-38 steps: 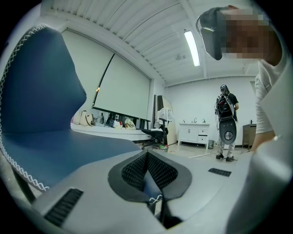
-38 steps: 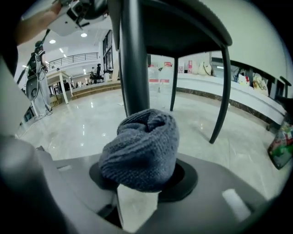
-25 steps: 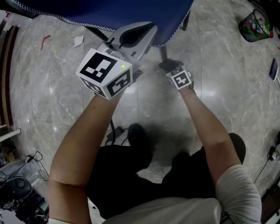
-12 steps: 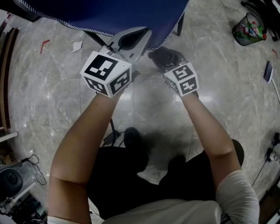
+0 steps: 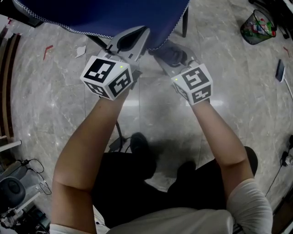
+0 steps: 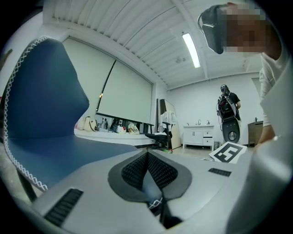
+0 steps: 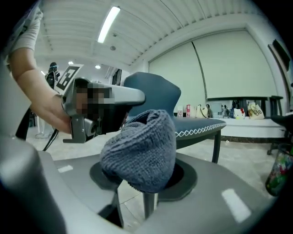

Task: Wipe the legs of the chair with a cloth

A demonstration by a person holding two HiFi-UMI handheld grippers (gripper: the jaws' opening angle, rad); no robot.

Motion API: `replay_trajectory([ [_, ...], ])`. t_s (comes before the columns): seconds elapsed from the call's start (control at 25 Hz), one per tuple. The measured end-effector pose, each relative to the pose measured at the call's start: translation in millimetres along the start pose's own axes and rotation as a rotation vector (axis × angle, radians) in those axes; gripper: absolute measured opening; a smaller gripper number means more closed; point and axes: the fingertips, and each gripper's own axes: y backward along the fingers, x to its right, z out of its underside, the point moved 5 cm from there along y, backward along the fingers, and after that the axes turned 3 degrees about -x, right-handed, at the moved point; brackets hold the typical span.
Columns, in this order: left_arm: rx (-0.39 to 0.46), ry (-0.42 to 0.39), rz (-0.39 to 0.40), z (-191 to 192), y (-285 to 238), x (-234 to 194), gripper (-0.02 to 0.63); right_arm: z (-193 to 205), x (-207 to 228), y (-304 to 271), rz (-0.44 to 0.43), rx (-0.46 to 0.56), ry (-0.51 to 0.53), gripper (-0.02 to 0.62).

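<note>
The blue chair's seat (image 5: 114, 13) with white stitching fills the top of the head view. One dark leg (image 5: 184, 25) drops from its right edge and another (image 5: 97, 40) from its left. My right gripper (image 5: 165, 55) is shut on a grey knitted cloth (image 5: 174, 52), held in the air in front of the seat edge. In the right gripper view the cloth (image 7: 139, 153) bulges out of that gripper (image 7: 139, 178), with the chair (image 7: 169, 98) and a leg (image 7: 215, 145) behind. My left gripper (image 5: 137, 35) points under the seat, shut (image 6: 147, 167) on nothing.
A wire bin with litter (image 5: 256, 26) stands at the far right. Paper scraps (image 5: 81, 50) lie on the marble floor at left. Cables and equipment (image 5: 18, 192) crowd the near left corner. In the room behind, a person (image 6: 227, 114) stands and an office chair (image 6: 160, 135) is parked.
My right gripper has risen from low beside the chair leg toward the camera, with the cloth in it. The left gripper has barely moved.
</note>
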Motion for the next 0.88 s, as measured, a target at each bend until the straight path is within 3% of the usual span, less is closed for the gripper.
replay_trajectory([
  [0.2,-0.003,-0.023,-0.003,-1.5,-6.0,13.7,0.005,-13.1,9.1,22.9,0.023,0.027,-0.001,0.169],
  [0.52,-0.007,0.004,-0.030,-0.3,-4.5,12.6,0.005,-44.2,27.2,49.5,0.058,0.110,-0.020,0.166],
  [0.88,-0.031,0.009,-0.018,3.3,0.1,10.2,0.005,-60.9,27.9,50.6,0.066,0.139,-0.009,0.166],
])
